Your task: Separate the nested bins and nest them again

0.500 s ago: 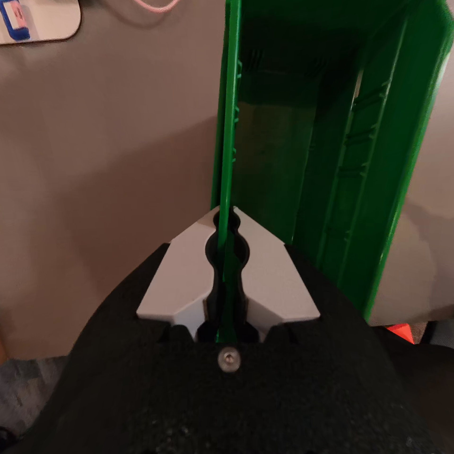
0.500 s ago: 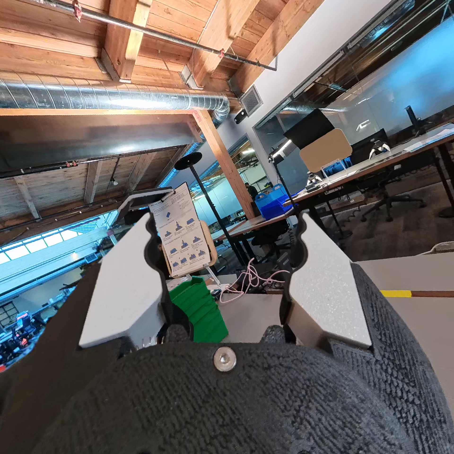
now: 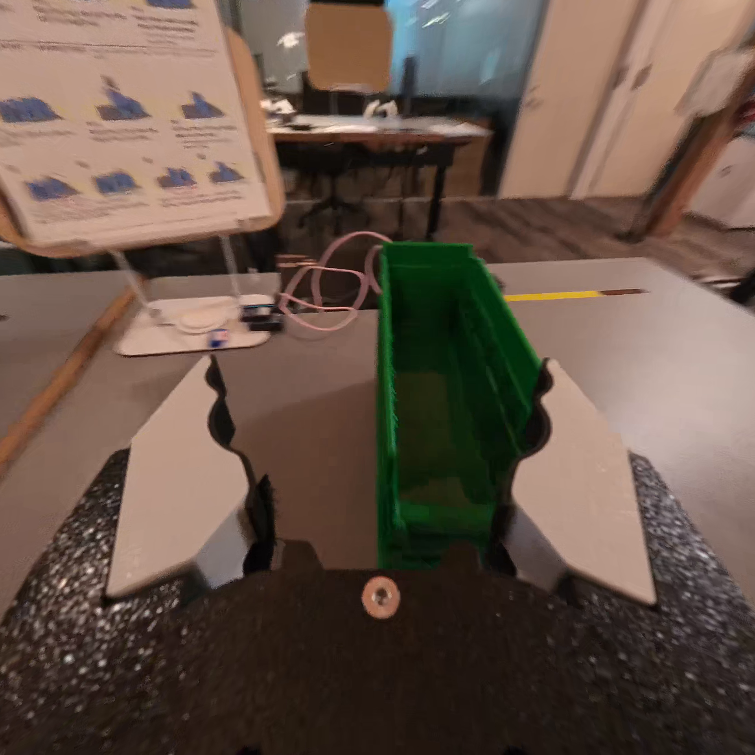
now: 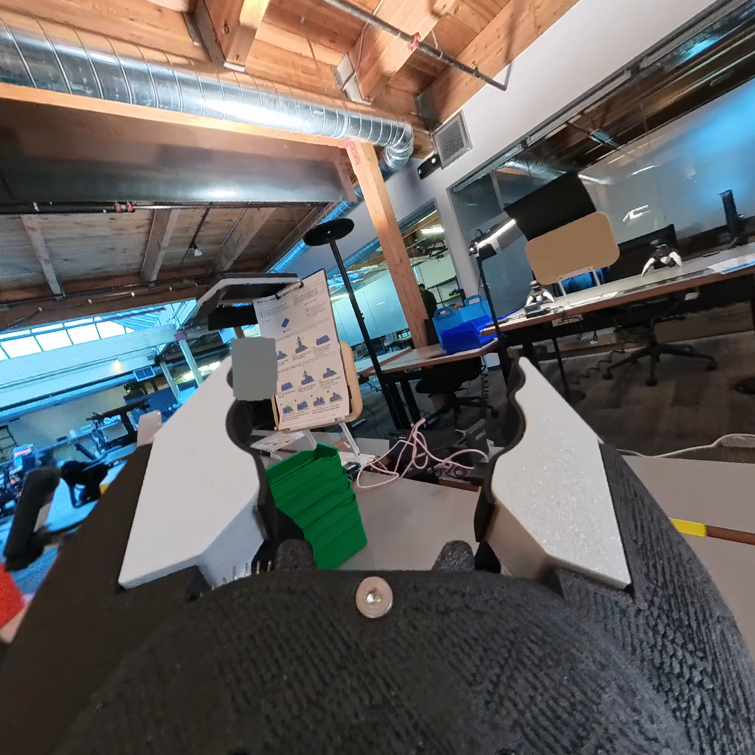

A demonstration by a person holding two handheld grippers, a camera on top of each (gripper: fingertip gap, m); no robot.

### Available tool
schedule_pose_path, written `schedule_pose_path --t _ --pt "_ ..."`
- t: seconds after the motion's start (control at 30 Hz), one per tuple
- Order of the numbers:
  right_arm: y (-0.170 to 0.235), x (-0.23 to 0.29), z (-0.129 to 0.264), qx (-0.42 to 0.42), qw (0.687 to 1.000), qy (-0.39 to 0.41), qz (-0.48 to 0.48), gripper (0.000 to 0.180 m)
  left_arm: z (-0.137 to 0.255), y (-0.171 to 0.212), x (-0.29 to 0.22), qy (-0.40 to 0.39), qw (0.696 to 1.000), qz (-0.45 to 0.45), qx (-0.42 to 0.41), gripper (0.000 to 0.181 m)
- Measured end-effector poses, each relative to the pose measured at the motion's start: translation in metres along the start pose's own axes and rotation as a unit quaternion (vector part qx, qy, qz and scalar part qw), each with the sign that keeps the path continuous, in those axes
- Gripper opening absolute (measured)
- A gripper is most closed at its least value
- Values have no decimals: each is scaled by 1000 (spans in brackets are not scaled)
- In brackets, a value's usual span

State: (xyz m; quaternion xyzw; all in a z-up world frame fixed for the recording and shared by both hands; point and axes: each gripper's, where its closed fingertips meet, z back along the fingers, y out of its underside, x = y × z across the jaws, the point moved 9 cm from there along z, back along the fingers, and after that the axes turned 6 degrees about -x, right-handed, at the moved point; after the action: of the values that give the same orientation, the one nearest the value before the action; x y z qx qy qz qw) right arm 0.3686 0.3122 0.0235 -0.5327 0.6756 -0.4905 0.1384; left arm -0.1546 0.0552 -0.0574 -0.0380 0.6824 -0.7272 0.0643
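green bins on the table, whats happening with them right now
A person is working with two handheld grippers on a stack of nested green bins standing on the grey table. Neither gripper holds anything. The left gripper is open, its fingers spread wide just in front of the bins. The right gripper is open too, off to the side and aimed up into the room. The bins look nested together.

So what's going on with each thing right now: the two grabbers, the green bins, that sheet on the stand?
Left gripper: open, holding nothing.
Right gripper: open, holding nothing, raised above the table.
Green bins: nested in a stack, open side up, resting on the table.
Instruction sheet: propped upright on its stand.
Pink cable: lying loose in loops behind the bins.
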Motion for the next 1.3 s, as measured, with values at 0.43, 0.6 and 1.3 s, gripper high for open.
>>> schedule_pose_path --t 0.43,0.6,1.3 --pt "34 34 -39 94 994 2 64 126 9 137 -25 169 981 54 73 102" --pt "37 43 -42 104 989 29 99 125 -11 137 -43 173 980 59 74 102" --pt "150 175 -126 302 937 -177 22 130 -31 81 54 236 971 48 8 137"
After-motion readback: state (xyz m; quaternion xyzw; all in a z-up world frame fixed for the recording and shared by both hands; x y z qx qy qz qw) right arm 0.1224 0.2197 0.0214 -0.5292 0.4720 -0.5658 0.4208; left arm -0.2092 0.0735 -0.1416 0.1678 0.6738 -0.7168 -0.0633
